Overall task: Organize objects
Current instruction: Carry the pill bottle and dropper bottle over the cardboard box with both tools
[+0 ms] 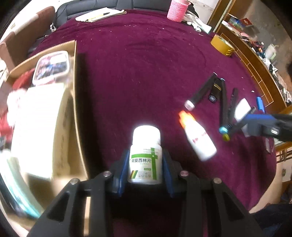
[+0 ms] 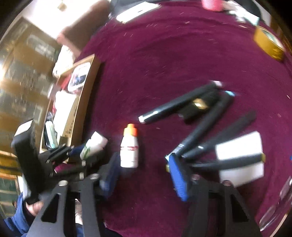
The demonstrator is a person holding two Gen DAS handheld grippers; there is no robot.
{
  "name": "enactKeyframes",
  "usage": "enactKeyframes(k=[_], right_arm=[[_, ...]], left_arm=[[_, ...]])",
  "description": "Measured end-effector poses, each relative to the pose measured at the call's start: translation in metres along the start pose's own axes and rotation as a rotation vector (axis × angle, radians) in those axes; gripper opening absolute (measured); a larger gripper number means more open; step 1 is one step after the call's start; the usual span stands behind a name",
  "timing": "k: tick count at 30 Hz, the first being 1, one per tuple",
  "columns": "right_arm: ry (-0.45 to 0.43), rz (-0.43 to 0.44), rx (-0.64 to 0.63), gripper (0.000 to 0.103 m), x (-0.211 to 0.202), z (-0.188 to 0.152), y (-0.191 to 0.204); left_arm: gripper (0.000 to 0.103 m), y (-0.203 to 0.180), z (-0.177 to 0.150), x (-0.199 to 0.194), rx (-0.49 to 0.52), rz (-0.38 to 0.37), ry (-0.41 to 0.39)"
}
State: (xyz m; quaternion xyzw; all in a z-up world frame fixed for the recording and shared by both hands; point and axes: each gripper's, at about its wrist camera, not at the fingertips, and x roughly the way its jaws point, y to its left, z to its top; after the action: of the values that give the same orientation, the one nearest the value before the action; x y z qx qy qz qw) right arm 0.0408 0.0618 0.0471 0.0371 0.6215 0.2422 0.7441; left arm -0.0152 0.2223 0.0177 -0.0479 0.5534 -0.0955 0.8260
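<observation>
Left tongs (image 1: pixel 146 165) clamped on the pill bottle (image 1: pixel 145 155)

Both pointed steeply down at the maroon worktop (image 1: pixel 146 73) — right tongs (image 2: pixel 144 175) apart, straddling the orange-capped bottle (image 2: pixel 129 149).

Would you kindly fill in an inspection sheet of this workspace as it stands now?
Surface: table under a maroon cloth, specked with lint.
Job's things: green-labelled pill bottle upright; orange-capped white bottle lying on the cloth; black pens and a white card scattered; cardboard box part-filled at the left.
Clutter: pink woven cup, yellow tape roll, papers at the far edge.
Grippers: left gripper has its jaws closed on the pill bottle; right gripper has its jaws open above the cloth beside the orange-capped bottle.
Cables: nothing seen.
Surroundings: wooden shelving, cluttered.
</observation>
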Motion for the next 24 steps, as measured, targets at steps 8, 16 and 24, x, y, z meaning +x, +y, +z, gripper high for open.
enactKeyframes(k=[8, 16, 24], right_arm=[[0.110, -0.075, -0.087, 0.039, 0.046, 0.019, 0.031], [0.104, -0.107, -0.115, 0.030, 0.048, 0.011, 0.028], [0.043, -0.071, -0.084, 0.030, 0.014, -0.012, 0.010]], left_arm=[[0.033, 0.000, -0.024, -0.010, -0.032, 0.018, -0.005], [0.033, -0.006, -0.024, -0.007, -0.027, 0.080, -0.016], [0.033, 0.001, -0.020, -0.011, -0.100, 0.032, -0.055]])
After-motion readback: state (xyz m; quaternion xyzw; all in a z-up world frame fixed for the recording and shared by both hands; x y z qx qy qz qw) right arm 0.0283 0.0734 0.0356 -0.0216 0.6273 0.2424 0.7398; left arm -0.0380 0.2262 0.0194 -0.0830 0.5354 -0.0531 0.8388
